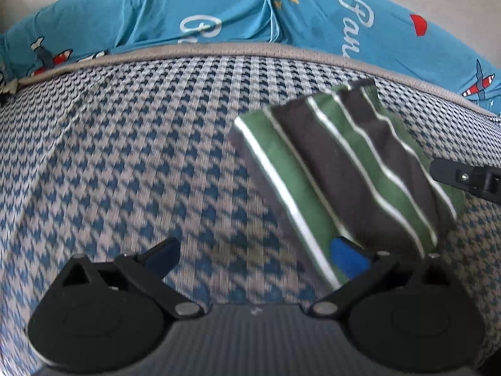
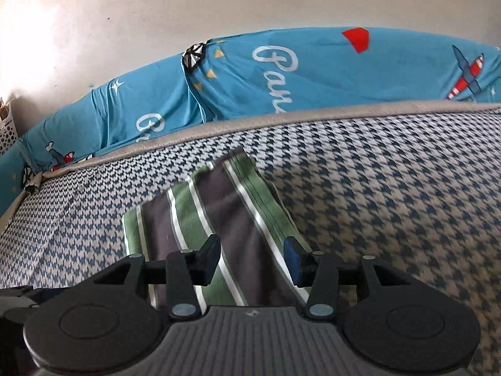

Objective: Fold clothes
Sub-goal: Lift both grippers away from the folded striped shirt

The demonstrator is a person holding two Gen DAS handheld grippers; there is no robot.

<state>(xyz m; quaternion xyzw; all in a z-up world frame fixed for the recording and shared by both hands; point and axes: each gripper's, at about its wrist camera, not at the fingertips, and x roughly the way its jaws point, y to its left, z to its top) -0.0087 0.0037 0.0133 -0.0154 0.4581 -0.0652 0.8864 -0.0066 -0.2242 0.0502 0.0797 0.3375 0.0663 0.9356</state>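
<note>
While the left claw (image 1: 253,258) is spread wide over the houndstooth bed (image 1: 125,156), a folded striped garment (image 1: 338,169) is seen over its right finger (image 1: 347,257), unpinched. From the right wrist, the garment (image 2: 219,213) is shown lying between the parted, untouching fingers of the right claw (image 2: 252,260).

One striped garment (image 2: 219,216); two grippers; one blue printed sheet (image 2: 313,72)

Houndstooth-patterned mattress (image 2: 391,188) with grey piping edge. Turquoise printed bedding (image 2: 313,72) bunched along far side. Plain off-white wall (image 2: 219,3) behind, bright glare at left.
</note>
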